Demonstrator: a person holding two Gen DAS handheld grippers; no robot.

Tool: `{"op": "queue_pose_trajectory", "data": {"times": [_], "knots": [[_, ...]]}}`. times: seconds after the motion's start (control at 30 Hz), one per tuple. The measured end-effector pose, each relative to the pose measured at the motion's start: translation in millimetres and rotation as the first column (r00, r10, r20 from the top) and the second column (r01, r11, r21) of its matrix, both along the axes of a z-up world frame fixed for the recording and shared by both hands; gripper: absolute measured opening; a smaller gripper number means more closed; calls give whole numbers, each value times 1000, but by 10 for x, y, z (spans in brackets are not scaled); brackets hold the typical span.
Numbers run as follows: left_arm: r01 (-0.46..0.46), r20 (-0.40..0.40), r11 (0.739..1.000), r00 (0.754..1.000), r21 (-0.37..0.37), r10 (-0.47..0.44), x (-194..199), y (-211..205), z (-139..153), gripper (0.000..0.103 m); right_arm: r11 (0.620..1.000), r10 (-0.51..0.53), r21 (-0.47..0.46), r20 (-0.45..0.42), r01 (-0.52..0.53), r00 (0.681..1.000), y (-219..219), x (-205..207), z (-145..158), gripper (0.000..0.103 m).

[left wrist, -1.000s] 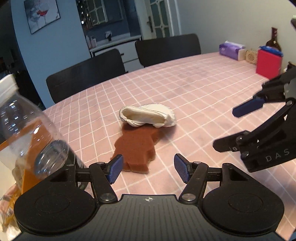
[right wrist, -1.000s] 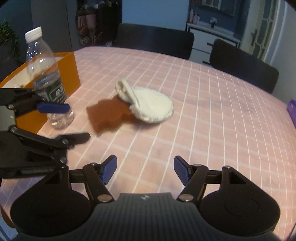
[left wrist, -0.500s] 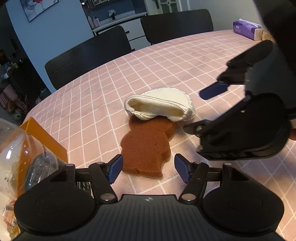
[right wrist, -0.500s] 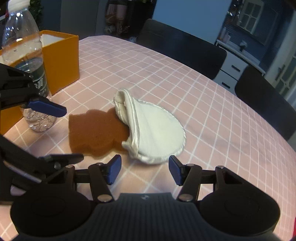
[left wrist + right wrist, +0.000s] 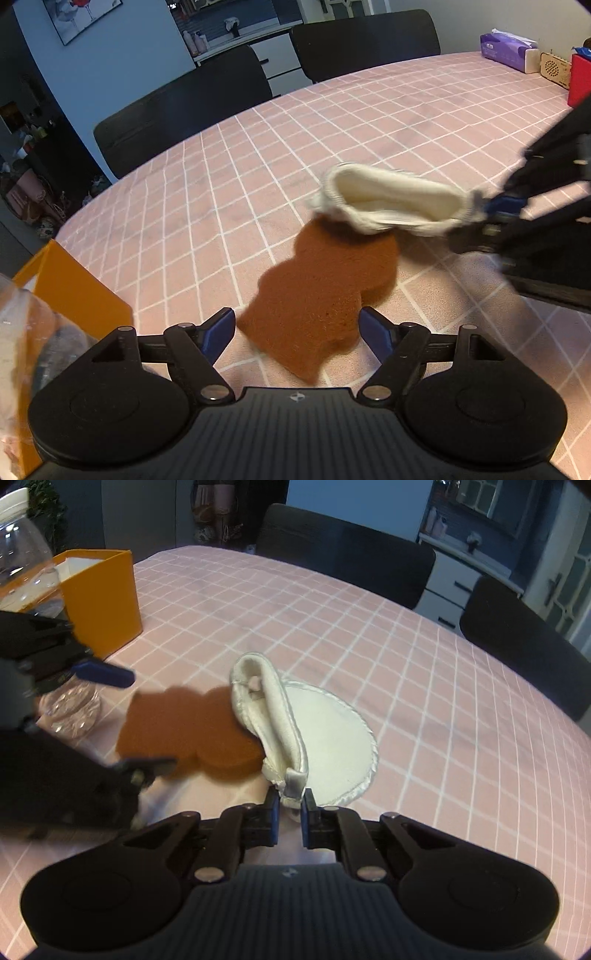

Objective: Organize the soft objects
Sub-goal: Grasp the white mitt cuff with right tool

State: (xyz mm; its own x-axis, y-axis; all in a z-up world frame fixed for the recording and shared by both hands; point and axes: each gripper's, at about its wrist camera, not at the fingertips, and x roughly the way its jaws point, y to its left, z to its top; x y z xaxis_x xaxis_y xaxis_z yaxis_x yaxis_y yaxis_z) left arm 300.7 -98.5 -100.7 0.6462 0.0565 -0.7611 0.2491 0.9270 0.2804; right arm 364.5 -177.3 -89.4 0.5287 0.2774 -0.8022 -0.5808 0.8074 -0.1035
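My right gripper (image 5: 289,810) pinches the near edge of the cream padded fabric pouch (image 5: 325,734), lifting it off the brown bear-shaped sponge (image 5: 321,295); my left gripper (image 5: 297,330), fingers spread, straddles that sponge on the pink checked bench (image 5: 369,122)

Pink-check table (image 5: 424,686) w/ sponge (image 5: 184,734), pad (image 5: 328,746), box (image 5: 99,598), bottle (image 5: 70,709).
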Motion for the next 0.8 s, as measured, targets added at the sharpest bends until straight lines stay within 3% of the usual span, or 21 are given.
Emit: {"op": "queue_pose_trajectory", "data": {"times": [0.17,0.43,0.6,0.8], "knots": [[-7,-24,1000,1000,-6,7,71,-9,-130,89,1000,-13,-5,-12,13,1000,-124,-186,26,9],[2,-45,998,999,-69,-5,-8,-3,-133,59,999,-37,1,-52,37,998,-235,-369,83,8],[18,-57,993,998,-115,-25,-306,46,-84,54,999,-40,19,-69,41,997,-263,-626,155,8],[6,-15,986,1000,-168,-9,-820,126,39,54,999,-45,26,-65,47,997,-286,-1048,281,8]]}}
